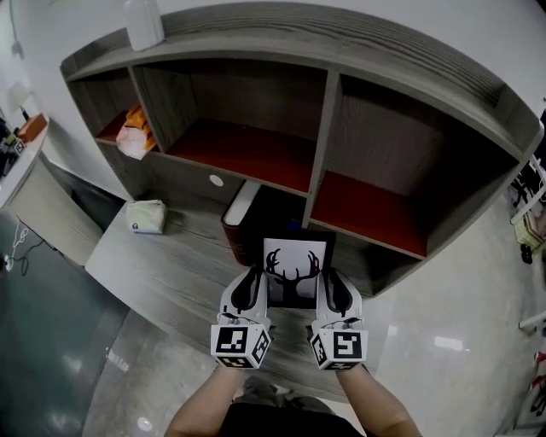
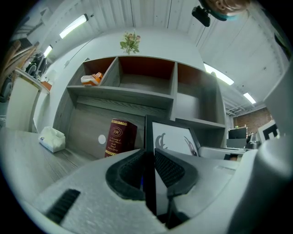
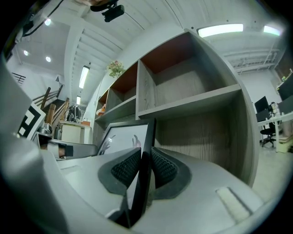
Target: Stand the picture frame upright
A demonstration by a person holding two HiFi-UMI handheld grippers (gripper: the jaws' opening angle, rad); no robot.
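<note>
A black picture frame (image 1: 294,271) with a white print of deer antlers stands upright between my two grippers, in front of the wooden shelf unit. My left gripper (image 1: 250,288) is shut on the frame's left edge (image 2: 149,155), the dark pads pressing both faces. My right gripper (image 1: 331,290) is shut on the right edge (image 3: 145,173) in the same way. The frame's lower edge is hidden behind the grippers, so I cannot tell whether it touches the desk (image 1: 171,273).
A dark red book (image 2: 116,136) stands behind the frame under the shelf. A white tissue pack (image 1: 147,216) lies on the desk at the left. An orange-and-white packet (image 1: 133,132) sits in the upper left compartment. A white bottle (image 1: 143,23) stands on top of the unit.
</note>
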